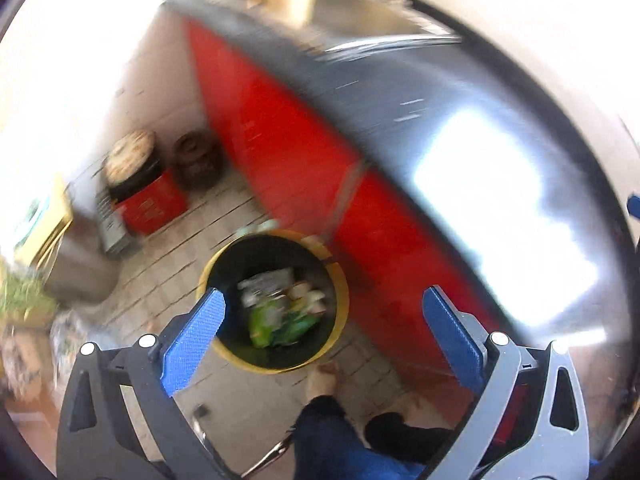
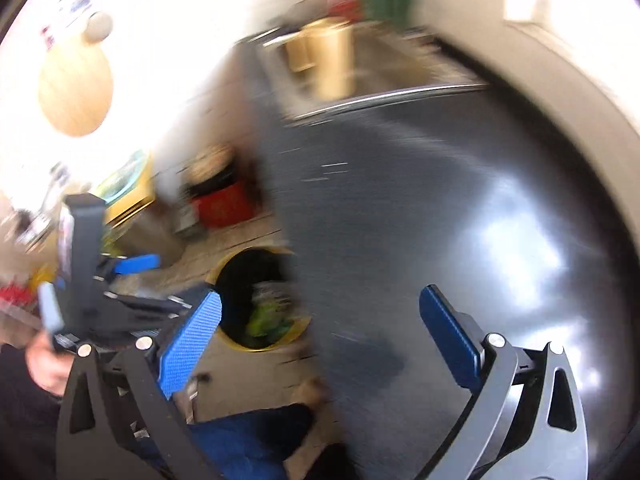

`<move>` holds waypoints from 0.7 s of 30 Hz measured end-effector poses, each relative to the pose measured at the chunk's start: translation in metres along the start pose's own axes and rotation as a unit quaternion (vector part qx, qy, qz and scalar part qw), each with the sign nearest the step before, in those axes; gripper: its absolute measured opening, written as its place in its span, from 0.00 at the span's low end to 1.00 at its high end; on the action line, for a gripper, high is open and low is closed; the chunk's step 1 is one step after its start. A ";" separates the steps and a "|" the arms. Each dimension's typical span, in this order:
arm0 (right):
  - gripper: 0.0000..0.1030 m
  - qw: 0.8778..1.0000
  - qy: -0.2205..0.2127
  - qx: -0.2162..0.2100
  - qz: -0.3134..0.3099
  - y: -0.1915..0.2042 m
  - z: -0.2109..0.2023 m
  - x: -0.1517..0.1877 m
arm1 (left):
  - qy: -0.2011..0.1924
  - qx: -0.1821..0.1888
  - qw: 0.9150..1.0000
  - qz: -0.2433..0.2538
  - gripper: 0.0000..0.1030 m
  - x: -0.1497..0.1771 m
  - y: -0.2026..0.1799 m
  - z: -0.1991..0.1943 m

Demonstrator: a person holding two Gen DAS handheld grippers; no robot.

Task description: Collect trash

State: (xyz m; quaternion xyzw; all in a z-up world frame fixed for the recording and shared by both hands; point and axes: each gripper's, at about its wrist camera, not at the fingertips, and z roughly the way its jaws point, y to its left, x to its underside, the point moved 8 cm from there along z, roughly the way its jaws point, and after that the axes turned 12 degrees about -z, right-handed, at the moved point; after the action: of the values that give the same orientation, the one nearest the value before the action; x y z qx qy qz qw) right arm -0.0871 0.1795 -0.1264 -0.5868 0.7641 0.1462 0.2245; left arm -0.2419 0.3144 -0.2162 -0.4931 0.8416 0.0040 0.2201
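Both grippers, left gripper [image 1: 324, 316] and right gripper [image 2: 320, 320], fingers spread wide and empty, hang over the yellow-rimmed trash bin [image 1: 340, 280] on the floor beside the counter [image 1: 400, 92], wrappers [image 1: 280, 308] apparently dropped inside.

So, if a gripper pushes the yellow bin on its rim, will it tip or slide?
The bin looks like thin plastic, and the trash only covers its bottom, so it is probably light. It seems taller than wide; a rim push may tip it, or slide it on the tiles.

Glossy dark countertop [image 1: 400, 128], shiny red cabinet front [image 1: 280, 152], textured blue tool pads [image 1: 196, 332], tiled floor [image 1: 168, 264]
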 end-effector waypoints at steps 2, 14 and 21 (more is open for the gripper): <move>0.93 0.998 -0.006 0.040 0.041 -0.039 -0.028 0.024 | -0.009 0.024 0.998 0.050 0.93 -0.008 -0.049 -0.009; 0.93 0.905 0.001 0.298 0.304 -0.204 -0.197 0.220 | -0.029 0.161 0.939 0.303 0.93 0.022 -0.333 -0.058; 0.93 0.854 -0.009 0.310 0.417 -0.228 -0.231 0.284 | -0.014 0.169 0.917 0.362 0.93 0.064 -0.408 -0.059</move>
State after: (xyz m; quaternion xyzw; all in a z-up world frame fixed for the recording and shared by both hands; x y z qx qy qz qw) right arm 0.0325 -0.2300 -0.0661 -0.1114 0.9409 -0.0130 0.3197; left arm 0.0486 0.0386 -0.1009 -0.1102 0.9477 -0.0518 0.2950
